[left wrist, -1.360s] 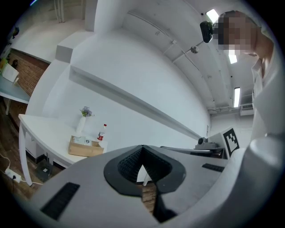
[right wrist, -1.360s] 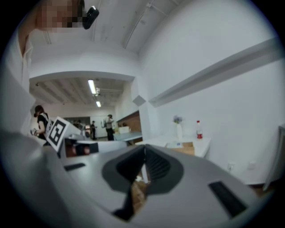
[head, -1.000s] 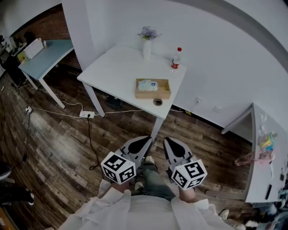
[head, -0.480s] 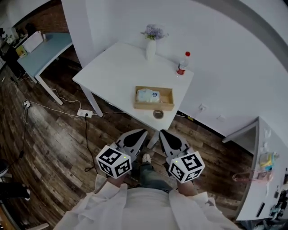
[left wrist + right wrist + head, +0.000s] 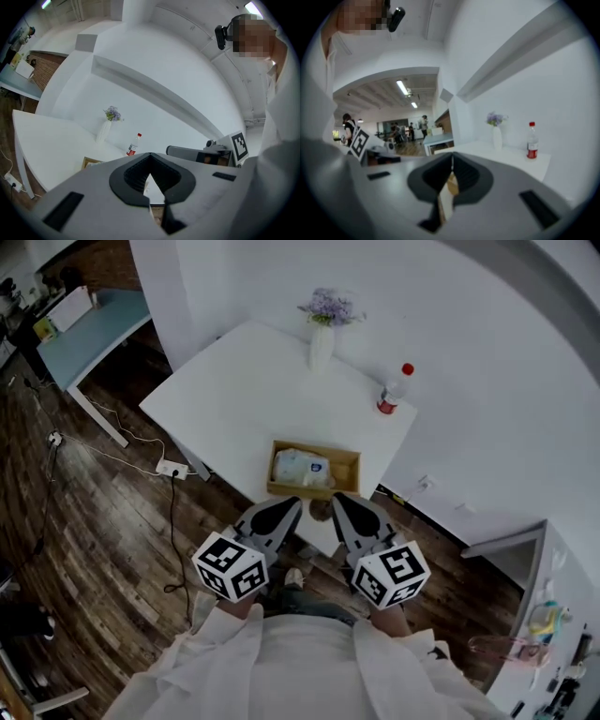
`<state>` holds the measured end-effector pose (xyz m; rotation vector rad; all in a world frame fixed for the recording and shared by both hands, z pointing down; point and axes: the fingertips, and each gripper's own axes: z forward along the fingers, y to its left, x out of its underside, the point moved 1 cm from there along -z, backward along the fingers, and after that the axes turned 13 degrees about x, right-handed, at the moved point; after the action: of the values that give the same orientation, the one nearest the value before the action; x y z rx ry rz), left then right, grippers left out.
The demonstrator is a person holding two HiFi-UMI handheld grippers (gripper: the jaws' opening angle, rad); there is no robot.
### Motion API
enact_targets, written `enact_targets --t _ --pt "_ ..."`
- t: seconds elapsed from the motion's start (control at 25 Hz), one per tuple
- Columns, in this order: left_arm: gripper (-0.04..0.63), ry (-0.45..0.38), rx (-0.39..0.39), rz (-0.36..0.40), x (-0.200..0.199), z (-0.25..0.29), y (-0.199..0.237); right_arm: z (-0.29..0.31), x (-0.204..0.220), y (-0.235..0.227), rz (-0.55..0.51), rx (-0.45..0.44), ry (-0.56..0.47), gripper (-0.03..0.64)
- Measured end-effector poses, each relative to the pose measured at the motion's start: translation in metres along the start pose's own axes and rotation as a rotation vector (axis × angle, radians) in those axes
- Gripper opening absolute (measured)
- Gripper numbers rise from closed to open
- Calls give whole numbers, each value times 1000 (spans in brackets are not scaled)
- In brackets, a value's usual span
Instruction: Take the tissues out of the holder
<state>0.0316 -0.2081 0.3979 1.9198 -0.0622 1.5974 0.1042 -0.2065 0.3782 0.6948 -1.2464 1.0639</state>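
The person is holding the left hand-held gripper [image 5: 289,509] and the right hand-held gripper [image 5: 340,504] side by side in front of the body, both pointing towards the near edge of the white counter [image 5: 225,399]. Each is carrying its jaws pressed together with nothing between them. That looks like a posture for approaching, so the jaws will need opening before any pick.

The tissue pack [image 5: 302,467] is lying inside the shallow wooden holder [image 5: 343,471], towards its left end, not yet taken out. The holder is sitting close to the counter's near edge, just beyond the jaw tips, which is putting it in easy reach. A white vase of purple flowers [image 5: 322,341] and a red-capped bottle [image 5: 394,392] are standing well apart from it by the wall, leaving the way in unobstructed.

Dark wood planks are covering the floor [image 5: 103,521], where a power strip [image 5: 172,468] is trailing its cable. A pale blue desk [image 5: 94,329] is standing off to the left. The right gripper view is showing a lit hall beyond, with what seem to be people, though they are blurred
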Motion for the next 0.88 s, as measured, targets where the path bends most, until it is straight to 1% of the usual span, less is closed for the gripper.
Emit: enact_targets --t 0.2,0.48,0.6,0.76,0.88 --pt "18 -11 -55 -3 -7 19 29 31 1 -17 7 -54 25 12" --pt "18 18 -98 -57 9 23 44 51 17 -23 45 -93 79 12" --pt "18 15 -104 -72 8 24 51 57 22 -25 60 -99 96 12" --pt "18 -4 -96 -106 3 22 59 61 18 -20 80 -113 81 11" --pt "18 10 -85 -104 0 23 62 64 14 -19 85 -101 80 12"
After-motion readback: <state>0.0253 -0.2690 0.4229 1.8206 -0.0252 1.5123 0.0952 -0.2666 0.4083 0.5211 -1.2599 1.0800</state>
